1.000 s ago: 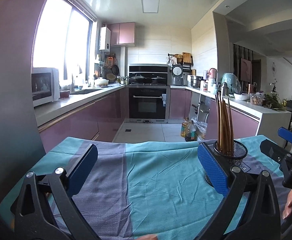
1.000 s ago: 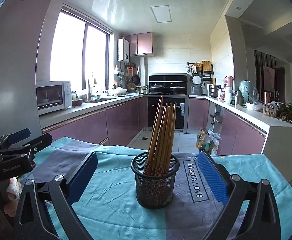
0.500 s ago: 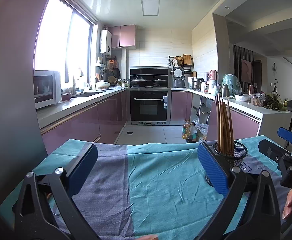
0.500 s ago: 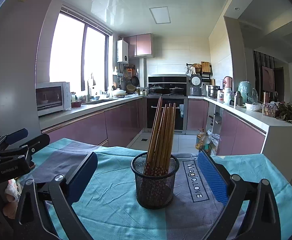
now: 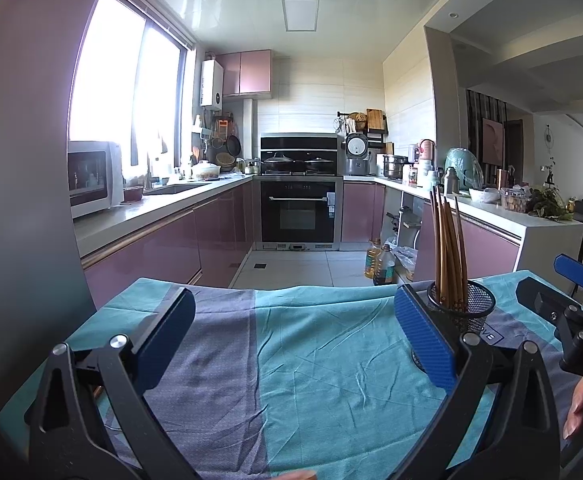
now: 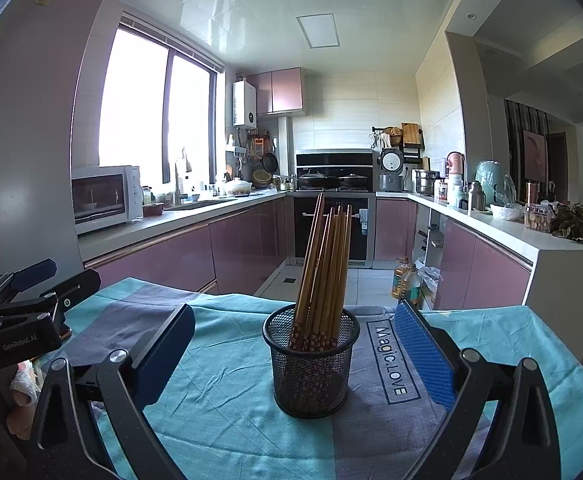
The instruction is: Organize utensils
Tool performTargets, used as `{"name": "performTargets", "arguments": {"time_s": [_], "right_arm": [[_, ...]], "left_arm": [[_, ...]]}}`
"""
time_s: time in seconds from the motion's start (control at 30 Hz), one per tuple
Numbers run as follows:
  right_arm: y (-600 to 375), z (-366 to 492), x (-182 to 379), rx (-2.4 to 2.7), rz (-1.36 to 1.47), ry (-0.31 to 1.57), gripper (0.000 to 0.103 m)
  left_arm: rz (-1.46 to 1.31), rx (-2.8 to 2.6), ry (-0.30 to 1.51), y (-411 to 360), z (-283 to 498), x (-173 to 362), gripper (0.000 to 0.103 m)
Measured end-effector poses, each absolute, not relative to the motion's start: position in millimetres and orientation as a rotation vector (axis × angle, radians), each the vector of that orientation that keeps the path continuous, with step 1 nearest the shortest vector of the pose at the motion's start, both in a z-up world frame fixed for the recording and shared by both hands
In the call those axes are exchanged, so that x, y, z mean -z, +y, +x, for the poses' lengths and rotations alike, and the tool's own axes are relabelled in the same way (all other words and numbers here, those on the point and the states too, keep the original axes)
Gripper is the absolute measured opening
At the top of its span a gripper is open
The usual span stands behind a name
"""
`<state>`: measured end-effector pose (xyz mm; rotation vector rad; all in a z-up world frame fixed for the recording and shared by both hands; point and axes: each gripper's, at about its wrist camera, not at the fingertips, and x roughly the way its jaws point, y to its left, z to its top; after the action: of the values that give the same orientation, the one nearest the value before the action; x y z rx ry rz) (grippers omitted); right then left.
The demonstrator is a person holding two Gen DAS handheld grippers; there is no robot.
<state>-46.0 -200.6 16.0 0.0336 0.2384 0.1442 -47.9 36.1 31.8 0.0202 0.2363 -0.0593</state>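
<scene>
Little has changed since a second ago: both views have only drifted slightly. The chopsticks (image 6: 325, 264) stand in the mesh cup (image 6: 311, 364), at 12 o'clock of the right gripper (image 6: 291, 356), untouched. The left gripper (image 5: 291, 344) hovers over bare cloth (image 5: 311, 380). Both sets of fingers are wide and empty; sorting appears finished or unstarted.

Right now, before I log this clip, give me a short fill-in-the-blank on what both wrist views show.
1. The chopsticks stand in a black ____ cup.
2. The right gripper is ____, its jaws either side of the cup.
3. The left gripper holds ____.
4. The cloth reads "Magic.____".

Missing: mesh; open; nothing; LOVE
</scene>
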Motion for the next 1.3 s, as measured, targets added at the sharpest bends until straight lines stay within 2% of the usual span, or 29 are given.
{"name": "performTargets", "arguments": {"time_s": [1.3], "right_arm": [[-203.1, -42.6, -13.6, -0.137, 0.046, 0.239, 0.097]], "left_arm": [[0.047, 0.023, 0.188, 29.2, -51.4, -23.8, 0.098]]}}
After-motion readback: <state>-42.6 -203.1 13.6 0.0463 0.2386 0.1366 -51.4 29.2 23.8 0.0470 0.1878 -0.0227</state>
